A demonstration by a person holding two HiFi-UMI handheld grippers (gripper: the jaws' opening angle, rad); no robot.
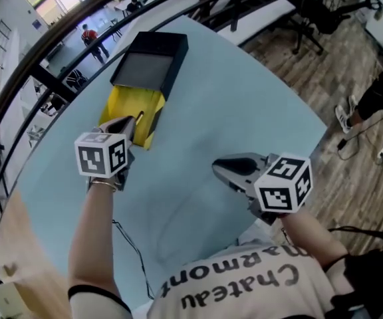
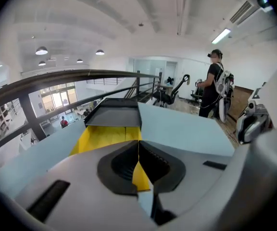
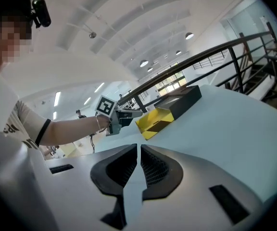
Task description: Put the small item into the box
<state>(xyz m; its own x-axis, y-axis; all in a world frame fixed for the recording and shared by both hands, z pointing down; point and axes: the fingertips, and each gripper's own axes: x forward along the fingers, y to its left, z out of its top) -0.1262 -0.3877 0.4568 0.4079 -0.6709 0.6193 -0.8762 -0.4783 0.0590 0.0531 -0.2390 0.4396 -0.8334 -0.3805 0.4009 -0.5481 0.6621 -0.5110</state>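
Right gripper (image 1: 218, 169), yellow box (image 1: 122, 105), black railing (image 2: 81, 73) beyond

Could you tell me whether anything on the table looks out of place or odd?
The yellow tray stands slid partly out of its black sleeve, with the shut left gripper at its near edge. I see no small item on the light-blue table. Nothing looks spilled or damaged.
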